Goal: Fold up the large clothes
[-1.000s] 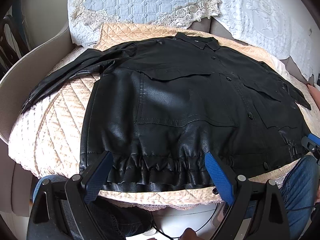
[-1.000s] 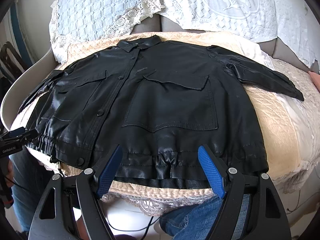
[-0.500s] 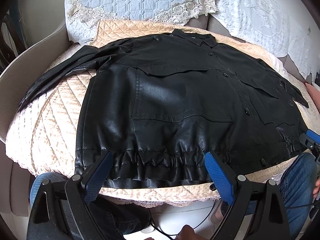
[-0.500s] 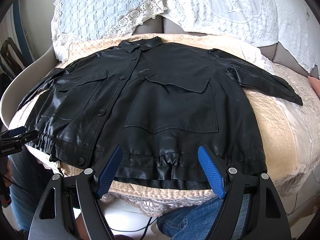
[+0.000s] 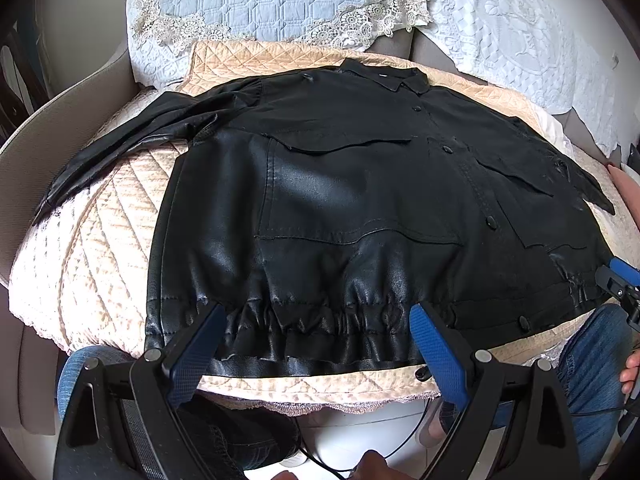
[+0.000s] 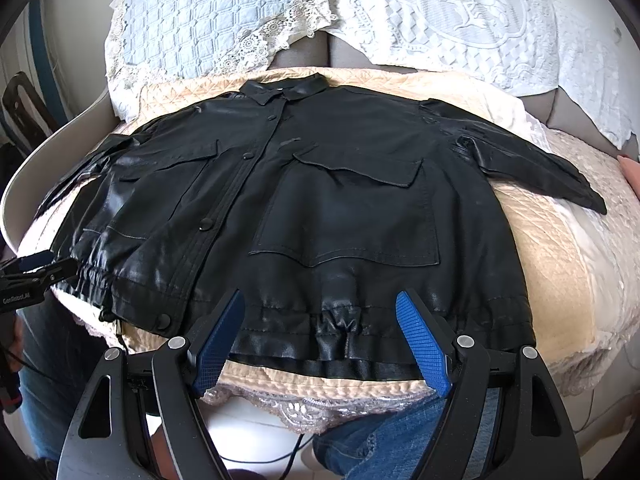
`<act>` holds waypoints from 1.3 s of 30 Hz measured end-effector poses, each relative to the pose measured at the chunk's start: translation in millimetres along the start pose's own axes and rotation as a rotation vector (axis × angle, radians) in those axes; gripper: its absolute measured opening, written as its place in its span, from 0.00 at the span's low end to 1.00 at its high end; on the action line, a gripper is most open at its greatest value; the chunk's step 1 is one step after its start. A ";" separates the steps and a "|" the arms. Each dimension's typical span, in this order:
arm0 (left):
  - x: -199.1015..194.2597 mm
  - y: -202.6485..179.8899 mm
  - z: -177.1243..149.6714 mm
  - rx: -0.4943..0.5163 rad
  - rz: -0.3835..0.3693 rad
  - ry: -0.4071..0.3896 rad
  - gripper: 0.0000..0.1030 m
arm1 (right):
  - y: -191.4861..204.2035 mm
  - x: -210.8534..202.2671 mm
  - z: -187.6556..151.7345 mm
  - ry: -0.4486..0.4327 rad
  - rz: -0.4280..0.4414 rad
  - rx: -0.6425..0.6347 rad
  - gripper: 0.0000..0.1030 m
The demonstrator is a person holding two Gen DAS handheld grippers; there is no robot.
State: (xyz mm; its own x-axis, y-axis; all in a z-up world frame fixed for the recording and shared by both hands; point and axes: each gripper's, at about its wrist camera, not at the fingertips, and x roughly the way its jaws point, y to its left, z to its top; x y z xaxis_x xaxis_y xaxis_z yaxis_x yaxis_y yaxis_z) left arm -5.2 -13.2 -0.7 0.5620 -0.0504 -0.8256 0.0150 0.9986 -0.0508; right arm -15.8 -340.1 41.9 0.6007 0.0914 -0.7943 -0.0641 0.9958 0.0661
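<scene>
Black jacket (image 5: 360, 200) lies flat, buttoned, on quilted cushion (image 5: 100, 264). Left gripper (image 5: 316, 344) and right gripper (image 6: 320, 332): both spread wide, empty, at hem, 6 o'clock.

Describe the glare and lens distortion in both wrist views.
Left wrist view: soft sheen on the jacket pocket and gathered hem; fisheye bows the quilt edge, corners black. Right wrist view: glare along the hem, bright washout on the quilt at right, same barrel bending.
</scene>
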 end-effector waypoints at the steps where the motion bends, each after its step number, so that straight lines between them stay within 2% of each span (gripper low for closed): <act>1: 0.2 -0.1 -0.3 0.001 0.000 0.000 0.91 | 0.3 0.2 0.1 0.000 0.000 0.000 0.76; 14: 2.4 1.9 -5.4 -0.014 -0.028 0.011 0.92 | 1.6 1.0 -1.2 0.002 0.010 0.005 0.76; 39: 2.6 -0.5 -10.0 0.002 -0.021 0.013 0.92 | 11.4 1.2 0.9 0.008 0.017 -0.013 0.76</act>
State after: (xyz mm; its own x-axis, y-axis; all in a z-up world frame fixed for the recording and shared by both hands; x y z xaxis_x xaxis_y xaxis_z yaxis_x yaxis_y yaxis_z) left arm -12.1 -14.0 -8.4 0.5508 -0.0719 -0.8315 0.0285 0.9973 -0.0674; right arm -15.1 -328.6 42.2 0.5927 0.1084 -0.7981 -0.0847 0.9938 0.0721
